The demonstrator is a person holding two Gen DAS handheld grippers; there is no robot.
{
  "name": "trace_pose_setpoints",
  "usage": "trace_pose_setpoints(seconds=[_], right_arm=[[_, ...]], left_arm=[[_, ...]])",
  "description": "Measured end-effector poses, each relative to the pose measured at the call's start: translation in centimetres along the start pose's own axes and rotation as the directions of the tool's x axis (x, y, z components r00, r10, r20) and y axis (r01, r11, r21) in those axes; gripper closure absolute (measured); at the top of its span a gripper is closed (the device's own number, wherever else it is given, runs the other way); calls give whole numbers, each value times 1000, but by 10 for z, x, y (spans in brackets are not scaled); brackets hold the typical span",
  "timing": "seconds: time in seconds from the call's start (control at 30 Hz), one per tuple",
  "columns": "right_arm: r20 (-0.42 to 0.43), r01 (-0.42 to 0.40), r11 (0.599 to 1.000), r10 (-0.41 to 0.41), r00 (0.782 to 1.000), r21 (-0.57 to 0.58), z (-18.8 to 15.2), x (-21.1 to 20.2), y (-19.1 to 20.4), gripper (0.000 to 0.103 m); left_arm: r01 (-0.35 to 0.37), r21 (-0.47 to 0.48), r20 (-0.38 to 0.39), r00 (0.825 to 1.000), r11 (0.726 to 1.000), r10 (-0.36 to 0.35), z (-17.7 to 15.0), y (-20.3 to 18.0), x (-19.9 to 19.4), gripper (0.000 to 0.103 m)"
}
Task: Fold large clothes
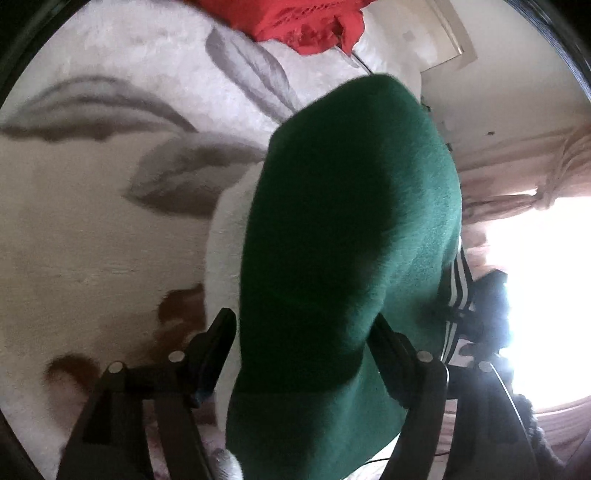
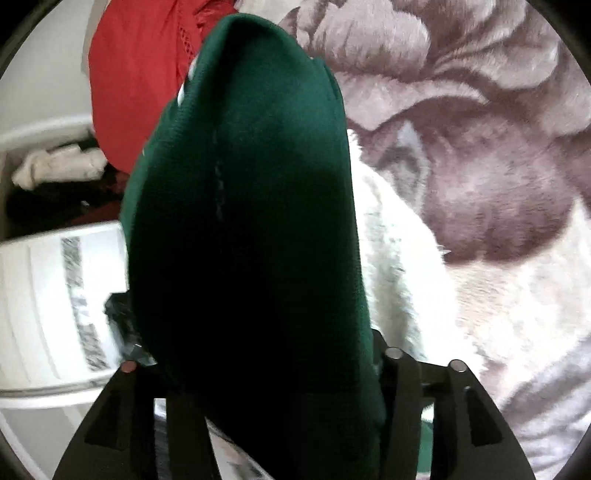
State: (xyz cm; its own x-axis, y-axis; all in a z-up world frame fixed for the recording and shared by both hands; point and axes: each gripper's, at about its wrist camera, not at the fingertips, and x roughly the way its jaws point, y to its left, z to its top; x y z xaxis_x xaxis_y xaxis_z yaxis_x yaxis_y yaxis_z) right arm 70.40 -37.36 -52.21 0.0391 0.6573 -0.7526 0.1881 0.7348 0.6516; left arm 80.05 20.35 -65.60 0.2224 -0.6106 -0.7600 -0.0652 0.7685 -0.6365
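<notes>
A dark green garment (image 1: 351, 221) with white stripes at one edge hangs lifted above the bed. It fills the middle of both views (image 2: 251, 240). My left gripper (image 1: 303, 332) is shut on a fold of it, with cloth draped over and between the fingers. My right gripper (image 2: 258, 354) is shut on another part of it, and its fingertips are hidden under the fabric. A white garment (image 2: 391, 266) lies on the bed just behind the green one.
The bed is covered by a fluffy blanket (image 1: 110, 184) with a grey flower print. A red garment (image 1: 295, 22) lies at its far end. A white box (image 2: 55, 306) and a heap of clothes (image 2: 55, 166) are beside the bed. A bright window (image 1: 546, 295) is at the right.
</notes>
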Motion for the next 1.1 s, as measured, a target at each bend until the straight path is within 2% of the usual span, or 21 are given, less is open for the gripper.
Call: trace_pose_setpoints(seconds=[0.03, 0.1, 0.17, 0.2, 0.23, 0.27, 0.3, 0.33, 0.4, 0.43, 0.5, 0.53, 0.57, 0.6, 0.73, 0.8, 0.83, 0.9, 0.97, 1.1], right_arm=[[20, 70, 997, -70, 997, -24, -6, -8, 3, 27], [59, 214, 975, -211, 976, -54, -17, -21, 6, 25], [96, 348, 935, -341, 935, -72, -39, -34, 5, 25], [106, 389, 919, -382, 918, -65, -47, -38, 5, 25], [128, 455, 889, -445, 886, -61, -59, -43, 7, 24], [155, 503, 863, -490, 858, -55, -67, -45, 11, 24], [179, 541, 839, -526, 832, -49, -79, -46, 13, 15], [210, 597, 801, -577, 790, -43, -94, -47, 20, 1], [264, 670, 741, -639, 723, -43, -139, -55, 25, 0], [287, 693, 720, -656, 698, -38, -149, -52, 29, 0], [330, 703, 711, -659, 676, -18, -168, -60, 49, 0], [344, 706, 708, -662, 666, -5, -178, -63, 61, 0], [365, 707, 707, -661, 656, 11, -192, -70, 71, 0], [381, 707, 707, -659, 649, 17, -204, -78, 79, 0], [459, 712, 702, -642, 615, 28, -250, -120, 119, 0], [489, 713, 701, -630, 603, 23, -274, -142, 136, 0], [503, 715, 699, -625, 597, 19, -284, -150, 142, 0], [538, 722, 692, -611, 580, 7, -313, -176, 162, 0], [573, 736, 677, -602, 556, -3, -344, -199, 182, 0], [618, 728, 685, -566, 545, -14, -406, -244, 214, 0]], left_arm=[[-20, 1, 13, 1000, 1000, 20, -3, -4, -5, 32], [-85, -7, 50, 995, 996, 86, -9, -11, -18, 31], [-214, 13, 108, 971, 977, 211, -19, -27, -31, 27], [-275, 31, 139, 953, 961, 268, -25, -35, -36, 24], [-363, 52, 179, 920, 930, 349, -36, -49, -42, 20], [-407, 60, 203, 899, 911, 388, -42, -55, -44, 11], [-445, 69, 229, 878, 893, 420, -53, -65, -47, 5], [-485, 80, 259, 854, 871, 451, -68, -79, -51, 4], [-536, 88, 310, 816, 840, 488, -91, -93, -55, 3], [-566, 90, 342, 790, 819, 508, -107, -106, -61, 3], [-585, 92, 368, 772, 806, 519, -121, -114, -71, 2], [-605, 97, 385, 755, 790, 531, -136, -126, -78, 2], [-616, 97, 391, 746, 782, 539, -135, -133, -77, 2], [-622, 101, 394, 742, 776, 543, -143, -141, -81, 2], [-601, 109, 404, 755, 792, 517, -179, -172, -109, 2], [-605, 108, 422, 746, 789, 515, -197, -193, -124, 2], [-601, 114, 430, 748, 791, 505, -211, -205, -136, 2], [-607, 113, 453, 736, 786, 503, -232, -225, -156, 2], [-601, 114, 470, 734, 791, 491, -252, -243, -176, 2], [-598, 108, 498, 724, 794, 477, -292, -278, -219, 2]])
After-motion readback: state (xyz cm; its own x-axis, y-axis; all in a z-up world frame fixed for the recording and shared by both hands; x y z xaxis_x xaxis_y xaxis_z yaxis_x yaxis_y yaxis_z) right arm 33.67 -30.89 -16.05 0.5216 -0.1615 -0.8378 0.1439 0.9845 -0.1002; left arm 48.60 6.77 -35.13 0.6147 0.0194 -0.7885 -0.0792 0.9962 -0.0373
